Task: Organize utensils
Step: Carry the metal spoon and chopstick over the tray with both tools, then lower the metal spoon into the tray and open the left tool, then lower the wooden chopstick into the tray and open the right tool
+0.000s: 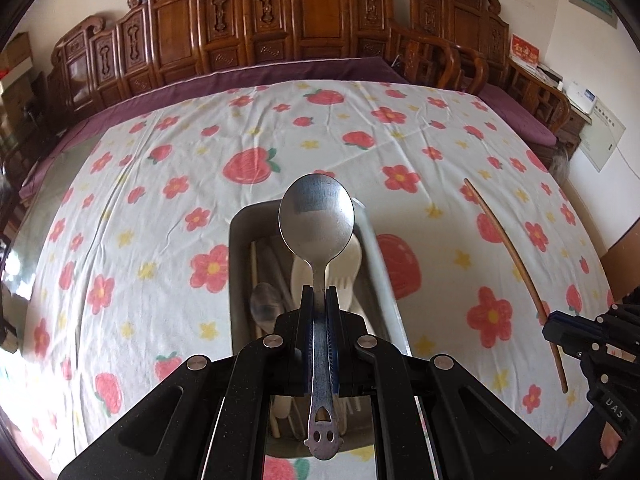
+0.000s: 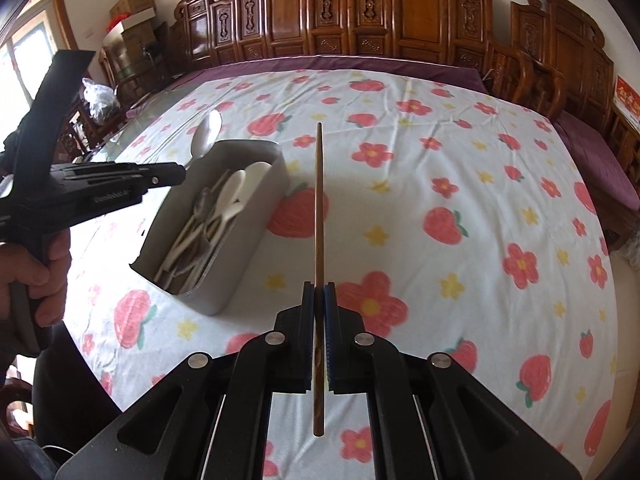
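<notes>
I am carrying a metal spoon (image 1: 316, 216) pinched in my left gripper (image 1: 319, 294) above the grey bin (image 2: 256, 200) and a chopstick (image 2: 319, 200) clamped in my right gripper (image 2: 319, 292) beside it, judging both need lowering in before release.

floral tablecloth (image 2: 460, 208), carved wooden screen (image 1: 256, 24), cardboard boxes (image 2: 134, 4)

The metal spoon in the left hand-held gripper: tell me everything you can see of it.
The metal spoon looks like dull, scuffed steel, with an oval bowl, a narrow neck and a handle end pierced by cut-out holes. The left hand-held gripper is shut on its handle, blue pads on either side, bowl pointing away from the camera. It hangs above the grey utensil box, touching nothing else.
</notes>
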Motion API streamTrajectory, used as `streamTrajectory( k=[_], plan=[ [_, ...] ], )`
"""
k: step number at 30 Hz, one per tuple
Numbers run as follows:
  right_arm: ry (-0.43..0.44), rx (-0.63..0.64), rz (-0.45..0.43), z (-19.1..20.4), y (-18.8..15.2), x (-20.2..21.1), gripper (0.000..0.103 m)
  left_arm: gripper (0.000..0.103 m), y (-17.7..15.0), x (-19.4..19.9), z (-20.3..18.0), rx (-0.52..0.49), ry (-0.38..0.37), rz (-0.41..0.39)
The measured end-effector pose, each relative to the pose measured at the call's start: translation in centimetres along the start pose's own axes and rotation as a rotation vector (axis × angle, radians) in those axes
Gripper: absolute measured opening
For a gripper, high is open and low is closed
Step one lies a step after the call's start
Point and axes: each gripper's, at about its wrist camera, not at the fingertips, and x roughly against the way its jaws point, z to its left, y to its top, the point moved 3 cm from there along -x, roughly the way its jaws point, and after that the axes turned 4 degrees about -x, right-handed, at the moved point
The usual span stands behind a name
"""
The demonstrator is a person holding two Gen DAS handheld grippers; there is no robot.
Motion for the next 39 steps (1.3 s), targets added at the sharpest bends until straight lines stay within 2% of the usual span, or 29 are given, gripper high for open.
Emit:
streamTrajectory(
  k=[18, 30, 39],
  plan=[
    [0.029, 0.062, 0.028, 4.6, 1.6, -1.7, 0.006, 0.006, -1.6, -4.1, 3.0, 0.042, -0.020, 0.071],
    [0.033, 0.077, 0.038, 6.2, 2.0, -2.4, 0.006, 0.006, -1.2, -1.3, 4.3, 0.034, -0.003, -0.013],
    [0.090, 0.043, 0.059, 8.5, 3.0, -4.2, 0.006, 0.006, -2.4, 1.1, 6.7, 0.048, 0.010, -0.041]
  ],
)
